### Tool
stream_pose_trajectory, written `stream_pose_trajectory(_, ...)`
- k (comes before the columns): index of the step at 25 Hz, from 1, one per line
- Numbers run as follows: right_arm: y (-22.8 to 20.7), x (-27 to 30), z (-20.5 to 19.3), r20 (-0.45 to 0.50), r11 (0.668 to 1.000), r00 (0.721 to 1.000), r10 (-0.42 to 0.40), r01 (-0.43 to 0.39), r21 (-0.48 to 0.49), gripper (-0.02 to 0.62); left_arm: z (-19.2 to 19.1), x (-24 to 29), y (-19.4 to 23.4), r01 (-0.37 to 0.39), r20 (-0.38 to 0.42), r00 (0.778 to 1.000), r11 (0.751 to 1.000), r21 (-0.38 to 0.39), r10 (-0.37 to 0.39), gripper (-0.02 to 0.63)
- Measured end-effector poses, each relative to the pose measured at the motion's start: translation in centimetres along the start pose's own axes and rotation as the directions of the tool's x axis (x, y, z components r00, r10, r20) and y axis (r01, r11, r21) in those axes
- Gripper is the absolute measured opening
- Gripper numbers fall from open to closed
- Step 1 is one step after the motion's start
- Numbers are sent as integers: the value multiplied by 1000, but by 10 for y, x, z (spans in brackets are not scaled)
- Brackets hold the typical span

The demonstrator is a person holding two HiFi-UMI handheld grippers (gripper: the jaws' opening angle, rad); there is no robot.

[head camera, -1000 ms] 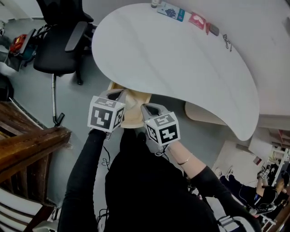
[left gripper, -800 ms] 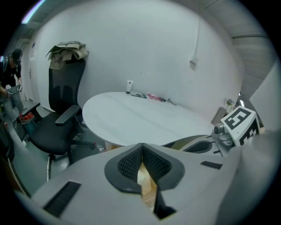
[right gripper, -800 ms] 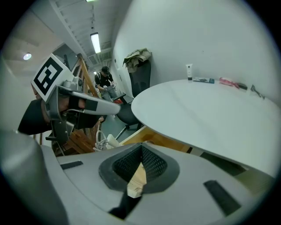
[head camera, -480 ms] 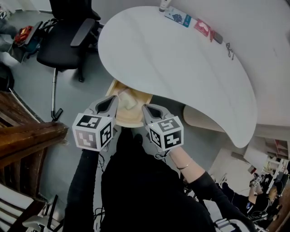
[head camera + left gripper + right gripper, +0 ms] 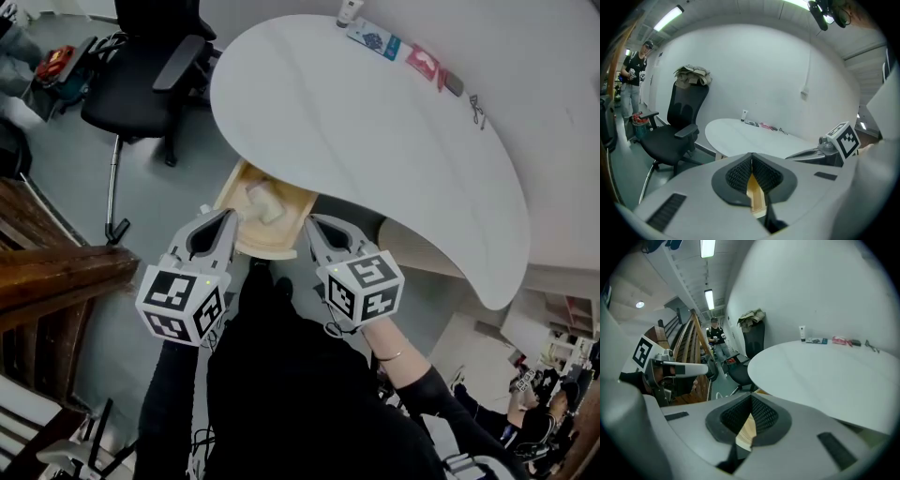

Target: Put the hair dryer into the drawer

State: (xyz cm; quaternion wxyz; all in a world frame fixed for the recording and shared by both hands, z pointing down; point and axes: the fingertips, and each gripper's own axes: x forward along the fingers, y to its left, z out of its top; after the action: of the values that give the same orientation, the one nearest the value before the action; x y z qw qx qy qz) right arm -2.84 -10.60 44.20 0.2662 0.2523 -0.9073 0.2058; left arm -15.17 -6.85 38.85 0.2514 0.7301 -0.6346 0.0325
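Hair dryer: we see the pale hair dryer [image 5: 262, 202] lying inside the drawer, close to where the drawer passes under the surface.
Drawer: the light wooden drawer [image 5: 270, 249] stands pulled out from beneath the white surface [image 5: 375, 141], with its front rim on the near side.
Left tongs: the left tongs [image 5: 228, 218] are closed, pads meeting at the tip, with nothing held. Their tip is just beside the drawer's left near corner, and we cannot tell whether it touches.
Right tongs: the right tongs [image 5: 315, 225] are likewise pressed together and empty, with their tip just beside the drawer's right near corner.
Surface: rounded and mostly bare. Along its far edge we see a small tube [image 5: 349, 11], a blue packet [image 5: 373, 39] and a red packet [image 5: 424, 62].
Left of the surface: a black office chair [image 5: 141, 70] stands on the grey floor, and nearer is a dark wooden rail [image 5: 56, 281].
Far off: in the left gripper view we make out a person [image 5: 632, 79] standing beyond the chair.
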Motion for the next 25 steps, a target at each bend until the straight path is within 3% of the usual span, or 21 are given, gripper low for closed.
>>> stream_pose_trajectory(12, 7, -46, 28, 157, 999, 987, 18, -10, -51, 2, 26, -44, -7, -40, 123, 992, 999, 19, 37, 12)
stream_pose_trajectory(25, 29, -85, 60, 285, 994, 957, 54, -23, -111, 2, 38, -69, -4, -83, 179, 981, 997, 10, 79, 12)
